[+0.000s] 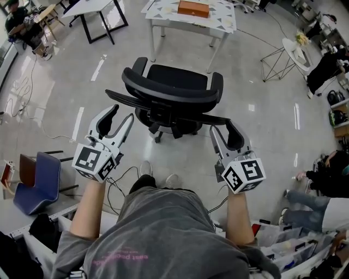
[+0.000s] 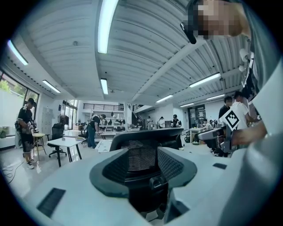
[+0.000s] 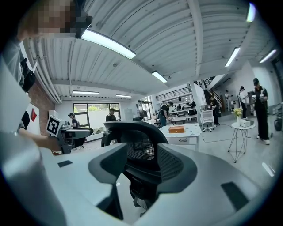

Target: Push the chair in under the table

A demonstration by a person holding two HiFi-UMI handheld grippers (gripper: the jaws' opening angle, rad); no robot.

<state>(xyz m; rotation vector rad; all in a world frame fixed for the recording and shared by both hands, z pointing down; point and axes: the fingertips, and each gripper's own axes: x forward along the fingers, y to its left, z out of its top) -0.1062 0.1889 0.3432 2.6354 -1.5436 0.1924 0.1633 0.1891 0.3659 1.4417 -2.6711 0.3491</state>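
Standing behind a black office chair (image 1: 172, 82), you hold 2 pairs of tongs out toward its back, 1 pair in each hand. The chair sits on the pale grey floor (image 1: 262, 125) with its seat facing a white worktop (image 1: 163, 13) and its curved backrest toward you. It is near the worktop but apart from it and not under it. An orange box (image 1: 193, 8) lies on the worktop. The left tongs (image 1: 122, 113) stand with their 2 jaws wide apart and nothing clamped between them. Their tips are just beside the left end of the thin black bar that runs across the chair's back. The right tongs (image 1: 224, 127) are also spread wide and empty, with their tips just beside the right end of that same bar. Whether either pair touches the bar cannot be told. From the left gripper view, the mesh backrest shows through the gap between the jaws, beyond the tips. The right gripper view shows the same, with the worktop and orange box farther off to the right. Your 2 shoes (image 1: 145, 169) are on the floor just behind the chair's base. A blue chair (image 1: 35, 182) stands well off to your left, and a small round side table (image 1: 294, 52) stands far to your right.
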